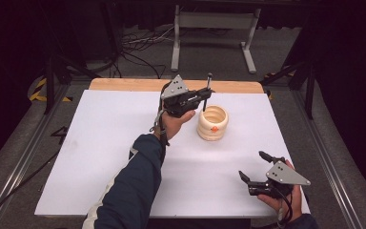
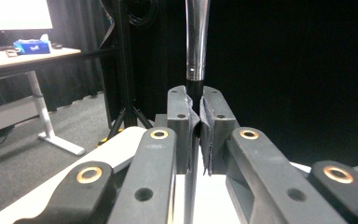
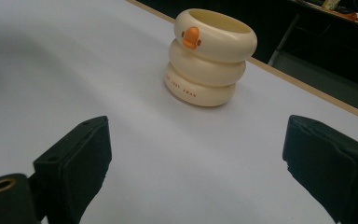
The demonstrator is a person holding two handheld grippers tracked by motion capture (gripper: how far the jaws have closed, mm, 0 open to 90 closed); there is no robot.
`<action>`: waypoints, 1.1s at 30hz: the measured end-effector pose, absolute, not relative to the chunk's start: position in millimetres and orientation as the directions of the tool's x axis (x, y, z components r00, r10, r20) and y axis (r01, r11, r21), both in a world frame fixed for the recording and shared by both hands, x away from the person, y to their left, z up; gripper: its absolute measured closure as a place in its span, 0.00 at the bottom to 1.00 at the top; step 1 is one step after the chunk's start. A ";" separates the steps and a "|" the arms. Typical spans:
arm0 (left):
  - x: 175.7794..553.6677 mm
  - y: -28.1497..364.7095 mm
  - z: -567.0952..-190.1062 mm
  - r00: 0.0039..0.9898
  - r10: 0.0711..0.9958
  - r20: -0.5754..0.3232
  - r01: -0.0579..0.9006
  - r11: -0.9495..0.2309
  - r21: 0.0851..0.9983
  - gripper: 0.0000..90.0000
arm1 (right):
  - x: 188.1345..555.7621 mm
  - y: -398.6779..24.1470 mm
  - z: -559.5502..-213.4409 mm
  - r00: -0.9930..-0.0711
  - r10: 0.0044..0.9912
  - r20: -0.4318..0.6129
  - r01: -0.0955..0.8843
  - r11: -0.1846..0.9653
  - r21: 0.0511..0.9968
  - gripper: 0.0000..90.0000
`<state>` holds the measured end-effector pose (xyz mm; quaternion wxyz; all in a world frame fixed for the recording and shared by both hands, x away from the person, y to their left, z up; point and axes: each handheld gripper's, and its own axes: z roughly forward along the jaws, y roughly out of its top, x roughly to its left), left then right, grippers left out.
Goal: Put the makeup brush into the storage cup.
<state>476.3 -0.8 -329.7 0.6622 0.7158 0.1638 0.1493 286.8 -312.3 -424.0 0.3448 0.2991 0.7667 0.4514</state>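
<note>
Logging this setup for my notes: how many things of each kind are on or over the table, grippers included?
Grippers: 2 (left gripper, right gripper)
Cream ringed holder: 1
Dark pen-like rod, in the left gripper's closed jaws: 1
Total: 4

Count: few items on 1 white table (image 1: 100,157)

1 cream ring-stacked holder (image 1: 213,122) w/ 1 orange beak mark, center-right of high view; it has 3 stacked rings. 1 dark pen-like rod (image 1: 207,90), just above the holder, upper center. 2 grippers: left gripper (image 1: 205,94) upper center, right gripper (image 1: 253,166) lower right, 2 black jaws each. 2 hands, 1 dark-blue sleeve at bottom. 1 grey desk frame, top center bkgd.
</note>
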 end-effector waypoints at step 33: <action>497.2 -45.0 -373.1 0.909 0.415 0.026 0.037 -0.143 0.989 0.93 | 286.0 -314.0 -423.5 -0.582 0.768 -0.267 0.134 0.415 0.900 0.11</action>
